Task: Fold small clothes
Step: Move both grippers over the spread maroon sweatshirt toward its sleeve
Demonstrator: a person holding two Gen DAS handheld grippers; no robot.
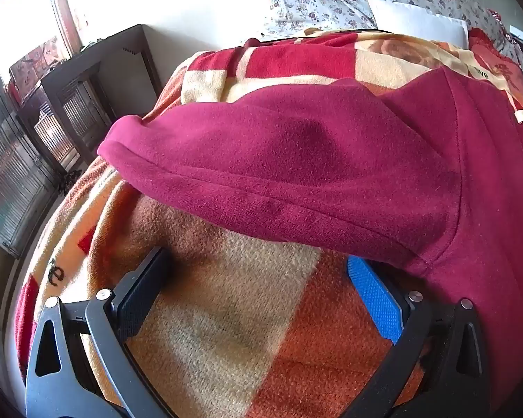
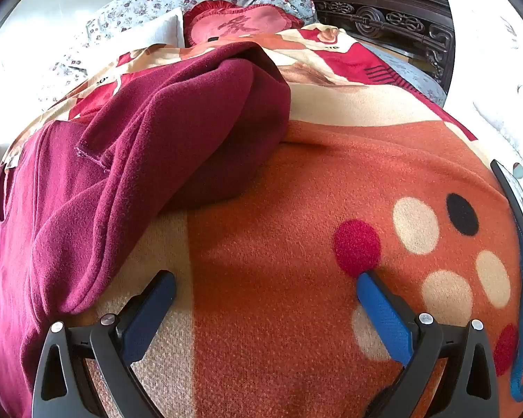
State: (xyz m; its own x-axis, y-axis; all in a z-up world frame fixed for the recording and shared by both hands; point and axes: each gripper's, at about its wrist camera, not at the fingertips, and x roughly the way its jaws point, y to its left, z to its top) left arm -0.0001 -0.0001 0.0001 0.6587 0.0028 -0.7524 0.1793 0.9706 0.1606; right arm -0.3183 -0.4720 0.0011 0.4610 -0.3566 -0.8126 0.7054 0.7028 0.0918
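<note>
A maroon fleece garment (image 1: pixel 296 160) lies spread on a patterned orange blanket (image 1: pixel 226 313). In the left wrist view one sleeve stretches to the left, its cuff (image 1: pixel 122 139) at the blanket's edge. My left gripper (image 1: pixel 258 261) stands open just below that sleeve, nothing between its fingers; its right fingertip (image 1: pixel 362 271) sits at the sleeve's lower hem. In the right wrist view the garment (image 2: pixel 139 160) fills the left half, with the other sleeve lying bunched. My right gripper (image 2: pixel 266 275) is open over bare blanket (image 2: pixel 279 209), its left fingertip (image 2: pixel 164 285) close to the hem.
Flowered pillows (image 1: pixel 331 0) and a white cushion (image 1: pixel 418 21) lie at the bed's head. A dark wooden cabinet (image 1: pixel 87 97) stands left of the bed. A red embroidered cushion (image 2: pixel 240 22) and a carved dark wooden frame (image 2: pixel 383 17) show beyond the garment.
</note>
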